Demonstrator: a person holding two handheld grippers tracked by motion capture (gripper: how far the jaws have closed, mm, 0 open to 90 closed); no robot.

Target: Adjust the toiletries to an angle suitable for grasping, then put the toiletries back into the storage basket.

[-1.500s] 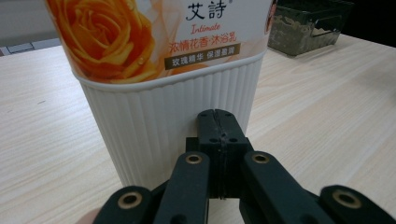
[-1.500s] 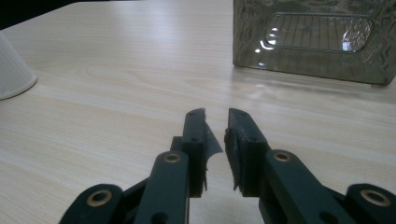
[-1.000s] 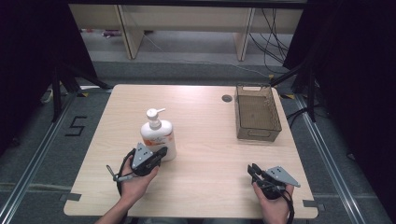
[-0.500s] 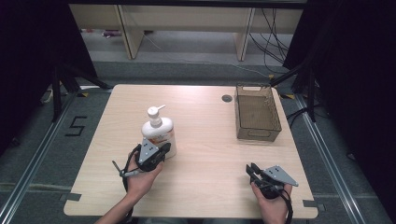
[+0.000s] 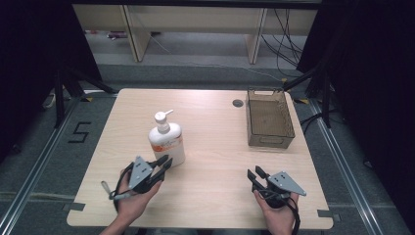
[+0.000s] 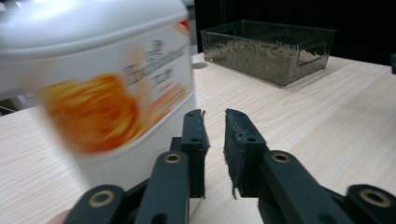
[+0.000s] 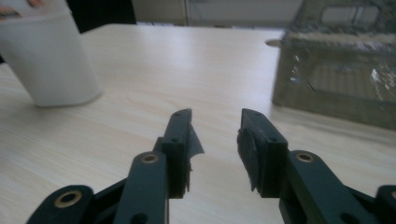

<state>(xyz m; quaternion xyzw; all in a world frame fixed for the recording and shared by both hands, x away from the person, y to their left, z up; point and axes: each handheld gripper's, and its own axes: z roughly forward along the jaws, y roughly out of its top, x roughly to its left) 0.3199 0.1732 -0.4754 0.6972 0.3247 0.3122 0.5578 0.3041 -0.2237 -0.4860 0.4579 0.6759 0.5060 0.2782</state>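
Here, white pump bottle (image 5: 167,142) stands upright on desk (image 5: 215,132), left of centre. Left hand-held gripper (image 5: 165,163) just at its 6 o'clock side, jaws just opening, slightly parted, nothing between. Right hand-held gripper (image 5: 254,174) at desk's 5 o'clock, jaws just opening, released, empty. Clear bin (image 5: 269,119) at 2 o'clock.

High view looks down on the table (image 5: 215,196); both gripper views sit low, sharing the bottle (image 6: 93,93).

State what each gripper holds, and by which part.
Nothing: left gripper and right gripper have just been opening, empty; the white pump bottle stands free.
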